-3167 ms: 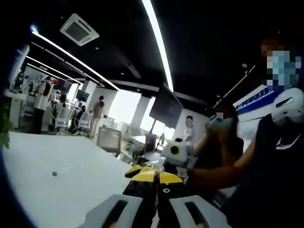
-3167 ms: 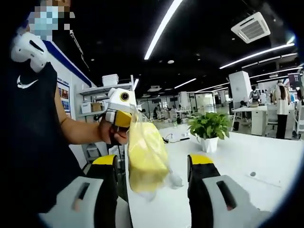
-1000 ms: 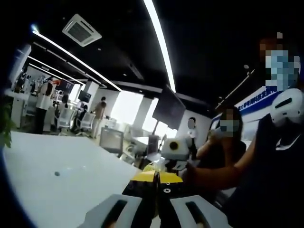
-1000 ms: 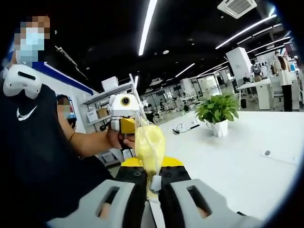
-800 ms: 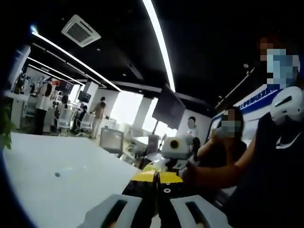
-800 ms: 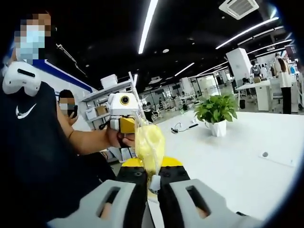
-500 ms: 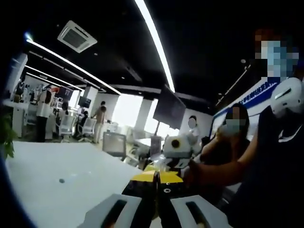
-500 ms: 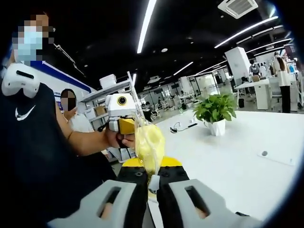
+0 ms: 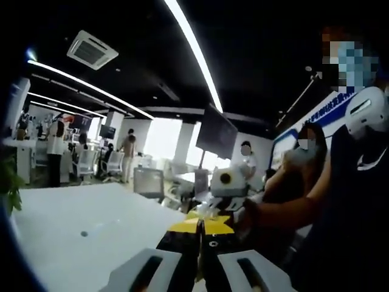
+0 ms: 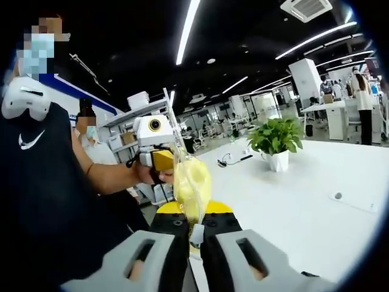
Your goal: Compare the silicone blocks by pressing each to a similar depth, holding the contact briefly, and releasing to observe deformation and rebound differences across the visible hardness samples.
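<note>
A clear plastic bag (image 10: 191,181) with yellow silicone inside hangs in the air between both grippers. In the right gripper view, my right gripper (image 10: 194,220) is shut on the bag's lower end, with a strip of plastic coming out between the jaws. The left gripper (image 10: 164,163), held in a hand, pinches the bag's top. In the left gripper view, my left gripper (image 9: 200,226) has its jaws pressed together on a thin edge of crumpled plastic (image 9: 205,210). The right gripper (image 9: 226,187) faces it just beyond. The yellow content's shape is blurred.
A white table (image 10: 304,201) spreads to the right with a potted plant (image 10: 276,141) and a cable on it. The person holding the grippers (image 10: 36,182) stands close on the left. Another person (image 10: 88,131) stands behind, near a shelf (image 10: 138,114). People stand far back (image 9: 58,143).
Since 3.2 s ago my right gripper has shut on the bag's lower end; it stood open around the bag then. Over the last second only the views drifted a little.
</note>
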Demonstrator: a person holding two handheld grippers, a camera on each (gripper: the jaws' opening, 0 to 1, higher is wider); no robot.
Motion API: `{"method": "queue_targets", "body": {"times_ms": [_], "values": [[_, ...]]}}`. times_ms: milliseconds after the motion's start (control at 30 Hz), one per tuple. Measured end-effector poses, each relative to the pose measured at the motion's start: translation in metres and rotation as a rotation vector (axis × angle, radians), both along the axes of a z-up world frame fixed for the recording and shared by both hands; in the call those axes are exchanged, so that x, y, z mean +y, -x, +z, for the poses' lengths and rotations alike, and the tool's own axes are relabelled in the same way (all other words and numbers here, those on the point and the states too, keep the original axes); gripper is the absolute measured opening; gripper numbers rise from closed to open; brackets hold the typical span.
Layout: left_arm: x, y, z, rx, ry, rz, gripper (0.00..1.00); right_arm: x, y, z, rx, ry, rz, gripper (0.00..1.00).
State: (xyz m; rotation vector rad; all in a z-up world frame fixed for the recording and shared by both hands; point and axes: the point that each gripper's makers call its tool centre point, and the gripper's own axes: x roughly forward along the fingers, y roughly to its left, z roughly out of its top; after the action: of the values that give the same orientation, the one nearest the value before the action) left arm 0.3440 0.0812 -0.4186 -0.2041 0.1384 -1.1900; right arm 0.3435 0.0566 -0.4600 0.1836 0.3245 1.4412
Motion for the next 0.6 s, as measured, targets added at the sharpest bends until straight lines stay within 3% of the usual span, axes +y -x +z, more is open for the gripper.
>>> {"method": "queue_targets", "body": {"times_ms": [600], "values": [[0.0044,-0.0029,0.0028,-0.01,-0.014,0.023,0.0,0.0036,0.0026,0.0037,-0.024,0.014,0.022,0.0]]}}
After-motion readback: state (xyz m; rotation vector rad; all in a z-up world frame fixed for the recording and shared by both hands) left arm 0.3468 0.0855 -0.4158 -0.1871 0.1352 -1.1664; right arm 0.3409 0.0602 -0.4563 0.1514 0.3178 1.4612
